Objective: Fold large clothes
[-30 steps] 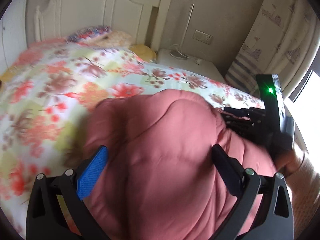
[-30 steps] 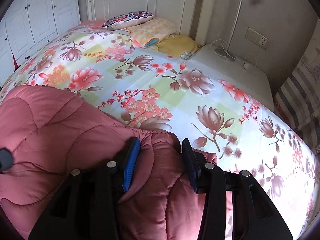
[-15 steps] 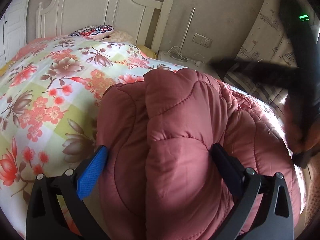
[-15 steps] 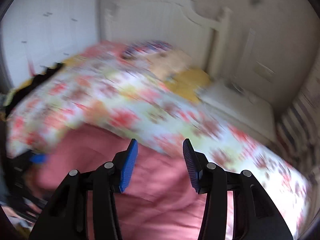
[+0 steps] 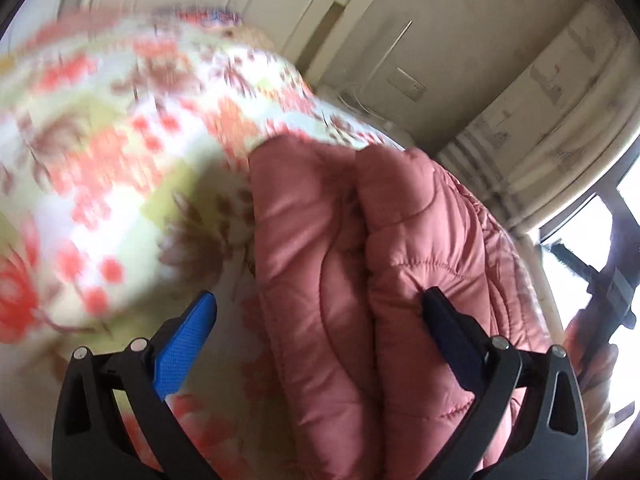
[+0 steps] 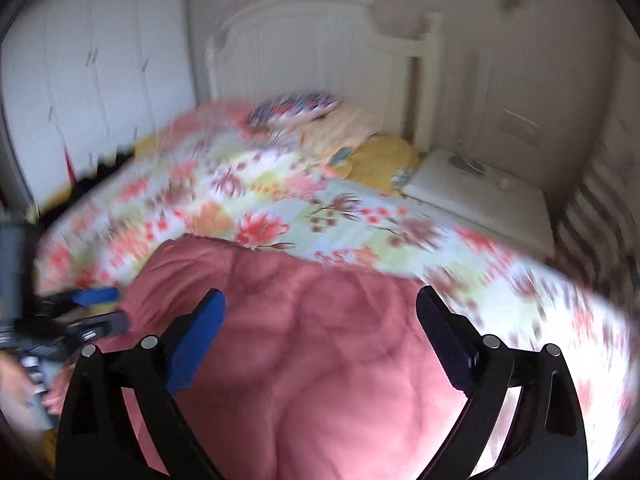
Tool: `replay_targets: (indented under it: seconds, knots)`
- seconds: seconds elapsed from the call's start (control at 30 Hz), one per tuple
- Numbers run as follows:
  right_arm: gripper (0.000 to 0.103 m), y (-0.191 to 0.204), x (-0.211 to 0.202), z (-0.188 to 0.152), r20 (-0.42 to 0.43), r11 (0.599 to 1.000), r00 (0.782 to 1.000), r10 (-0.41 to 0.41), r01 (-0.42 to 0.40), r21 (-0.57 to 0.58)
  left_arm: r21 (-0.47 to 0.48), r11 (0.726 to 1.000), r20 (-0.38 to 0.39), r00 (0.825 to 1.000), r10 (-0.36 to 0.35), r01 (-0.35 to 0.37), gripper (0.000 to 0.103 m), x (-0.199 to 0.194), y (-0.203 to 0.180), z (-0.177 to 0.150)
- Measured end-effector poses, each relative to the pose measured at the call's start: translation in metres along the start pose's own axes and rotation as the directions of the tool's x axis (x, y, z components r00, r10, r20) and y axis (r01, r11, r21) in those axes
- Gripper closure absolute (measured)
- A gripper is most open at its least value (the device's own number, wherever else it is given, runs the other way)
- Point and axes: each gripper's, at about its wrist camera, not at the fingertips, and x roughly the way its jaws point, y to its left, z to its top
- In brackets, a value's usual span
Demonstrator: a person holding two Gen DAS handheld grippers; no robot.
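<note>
Pink padded jacket (image 6: 304,344) bunched on the flowered bedspread (image 6: 280,208). Right gripper (image 6: 320,316) above it, jaws opening wide, gripping nothing. Left gripper (image 5: 316,320) spread wide over a jacket fold, one pad touching the cloth, no squeeze.

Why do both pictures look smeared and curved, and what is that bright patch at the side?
Left wrist view: motion blur smears the floral bedspread, while the pink padded jacket stays fairly sharp; window glare washes out the right edge. Right wrist view: everything beyond the claw is streaked, and the fisheye lens bends the headboard.
</note>
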Motion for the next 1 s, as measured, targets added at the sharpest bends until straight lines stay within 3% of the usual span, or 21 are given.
replay_targets:
  seconds: [0.1,0.2,0.23,0.27,0.33,0.37,0.43,0.47,0.5,0.57,0.6,0.63,0.67,0.73,0.83,0.93,1.0]
  knots:
    - [0.011,-0.044,-0.028,-0.041,-0.020,0.969,0.996,0.089,-0.082,0.233,-0.090,0.991,-0.050,0.993,-0.105,0.101,0.002,0.010,0.016,0.001]
    - [0.010,-0.079,-0.033,-0.092,-0.051,0.852,0.964,0.262,-0.205,0.482,-0.125,0.977,-0.070,0.981,-0.182,0.172,0.002,0.017,0.021,-0.001]
    - [0.010,-0.084,-0.030,-0.110,-0.052,0.802,0.942,0.331,-0.252,0.541,-0.115,0.978,-0.072,0.980,-0.186,0.177,0.002,0.018,0.020,-0.001]
    - [0.010,-0.083,-0.025,-0.122,-0.053,0.766,0.921,0.386,-0.288,0.574,-0.108,0.978,-0.075,0.980,-0.186,0.177,0.002,0.019,0.020,0.000]
    - [0.009,-0.076,-0.012,-0.141,-0.075,0.731,0.889,0.452,-0.321,0.602,-0.103,0.976,-0.080,0.977,-0.200,0.192,0.002,0.021,0.020,0.000]
    - [0.005,-0.072,-0.006,-0.147,-0.048,0.705,0.874,0.484,-0.357,0.613,-0.099,0.975,-0.082,0.975,-0.208,0.199,0.002,0.022,0.017,-0.001]
    - [0.004,-0.067,0.006,-0.149,-0.007,0.655,0.841,0.541,-0.416,0.631,-0.086,0.973,-0.099,0.970,-0.222,0.214,0.006,0.026,0.013,-0.003]
    - [0.004,-0.063,0.008,-0.146,0.002,0.660,0.837,0.547,-0.433,0.614,-0.100,0.960,-0.120,0.955,-0.272,0.261,0.020,0.032,0.009,-0.005]
    - [0.004,-0.055,0.013,-0.141,-0.004,0.671,0.830,0.557,-0.447,0.592,-0.120,0.949,-0.126,0.944,-0.305,0.291,0.024,0.033,0.007,-0.007]
    - [0.004,-0.048,0.015,-0.136,0.011,0.697,0.839,0.544,-0.459,0.551,-0.105,0.951,-0.118,0.946,-0.301,0.290,0.037,0.034,0.000,-0.005]
    - [0.013,-0.045,0.011,-0.135,0.031,0.719,0.851,0.525,-0.462,0.519,-0.092,0.950,-0.110,0.945,-0.307,0.297,0.046,0.034,-0.008,-0.001]
    - [0.023,-0.044,0.006,-0.132,0.051,0.739,0.862,0.505,-0.462,0.490,-0.085,0.950,-0.106,0.945,-0.310,0.302,0.049,0.035,-0.015,0.003]
    - [0.025,-0.046,-0.003,-0.129,0.071,0.756,0.870,0.487,-0.461,0.464,-0.050,0.953,-0.105,0.947,-0.303,0.299,0.052,0.039,-0.033,0.011]
    - [0.032,-0.049,-0.015,-0.121,0.099,0.801,0.896,0.433,-0.433,0.414,0.023,0.958,-0.106,0.953,-0.284,0.287,0.054,0.049,-0.066,0.026]
    - [0.033,-0.069,-0.036,-0.104,0.152,0.854,0.930,0.336,-0.369,0.367,0.089,0.949,-0.106,0.950,-0.293,0.302,0.055,0.073,-0.111,0.048]
    - [0.033,-0.102,-0.051,-0.086,0.194,0.873,0.948,0.252,-0.309,0.376,0.079,0.929,-0.120,0.929,-0.350,0.360,0.055,0.116,-0.146,0.069]
    - [0.033,-0.133,-0.060,-0.073,0.216,0.887,0.958,0.189,-0.261,0.380,0.085,0.937,-0.140,0.935,-0.325,0.339,0.055,0.155,-0.164,0.075]
